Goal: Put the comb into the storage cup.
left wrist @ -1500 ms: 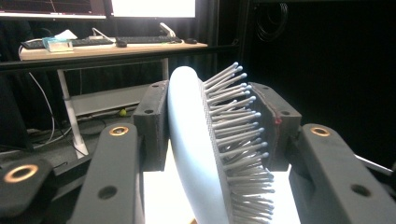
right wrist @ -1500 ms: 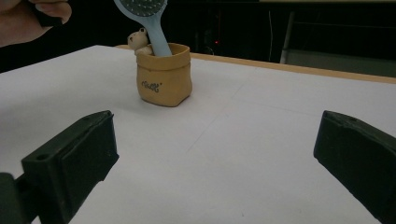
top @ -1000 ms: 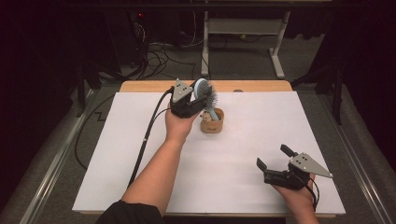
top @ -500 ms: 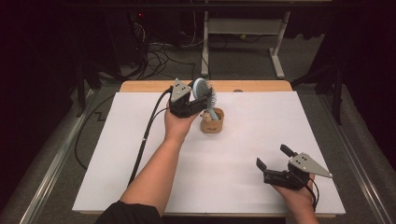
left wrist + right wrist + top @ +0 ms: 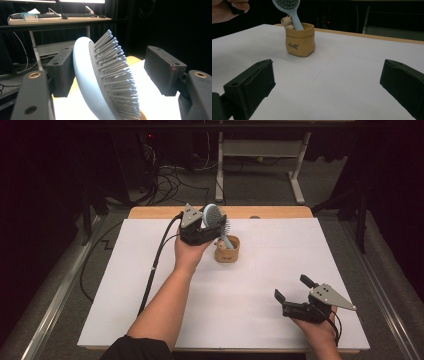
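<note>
While the left gripper [image 5: 212, 222] hovers at the far edge of the white table [image 5: 150, 285], its jaws have just been opening, and the pale blue hairbrush [image 5: 214, 216] stands between them; in the left gripper view the brush head [image 5: 100, 82] leans its smooth back against the pad at nine o'clock, whereas the bristle tips face the pad at three o'clock with a clear gap, so nothing pinches it; the handle runs down into the small tan pot [image 5: 227, 251], which sits at about four o'clock of that gripper, just beside the person's left hand [image 5: 189, 255]; the right gripper [image 5: 291, 292] rests near the front edge at five o'clock of the pot, well apart from it, its jaws spread wide with nothing between them; in the right gripper view the pot [image 5: 300, 41] stands upright at about eleven o'clock, a small figure on its rim beside the handle.
</note>
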